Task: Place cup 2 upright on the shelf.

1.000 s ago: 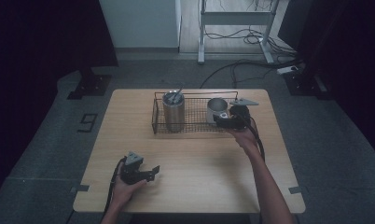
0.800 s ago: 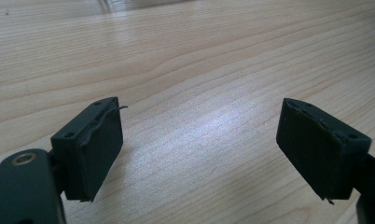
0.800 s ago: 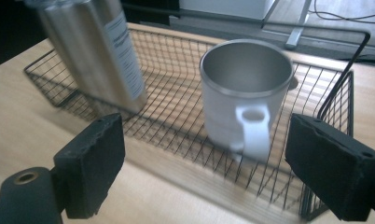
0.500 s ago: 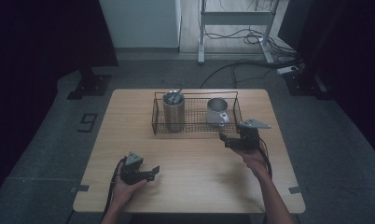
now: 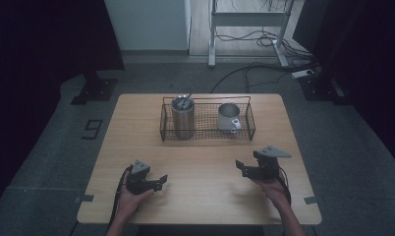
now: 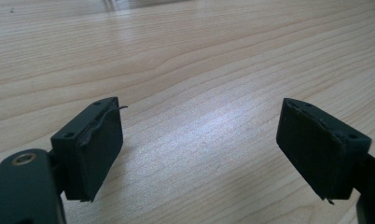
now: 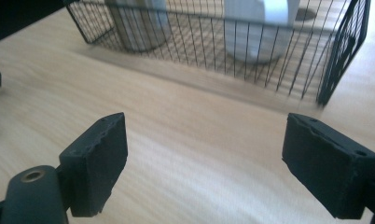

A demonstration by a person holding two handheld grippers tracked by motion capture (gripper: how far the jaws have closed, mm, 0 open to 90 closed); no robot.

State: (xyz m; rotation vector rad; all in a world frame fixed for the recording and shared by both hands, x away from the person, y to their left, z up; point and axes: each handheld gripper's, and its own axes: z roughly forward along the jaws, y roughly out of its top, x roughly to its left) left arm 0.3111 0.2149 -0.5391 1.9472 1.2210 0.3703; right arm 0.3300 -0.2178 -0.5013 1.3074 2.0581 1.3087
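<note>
While both hands rest low over table (image 5: 200, 162), left gripper (image 5: 156, 183) has jaws spread, empty; right gripper (image 5: 244, 168) likewise spread, empty. Wire basket (image 5: 208, 135) at table's far side holds steel tumbler (image 5: 182, 117) left, mug (image 5: 228, 117) right, well apart from both grippers.

Dim high view, dark surround; glare on tabletop (image 6: 213, 135), basket (image 7: 251, 51) perhaps motion-blurred.

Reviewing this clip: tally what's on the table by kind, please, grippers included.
Wire baskets: 1
Steel tumblers: 1, with utensils sticking out that I cannot count
Mugs: 1
Grippers: 2, left gripper and right gripper, both open and empty
Total: 5
</note>
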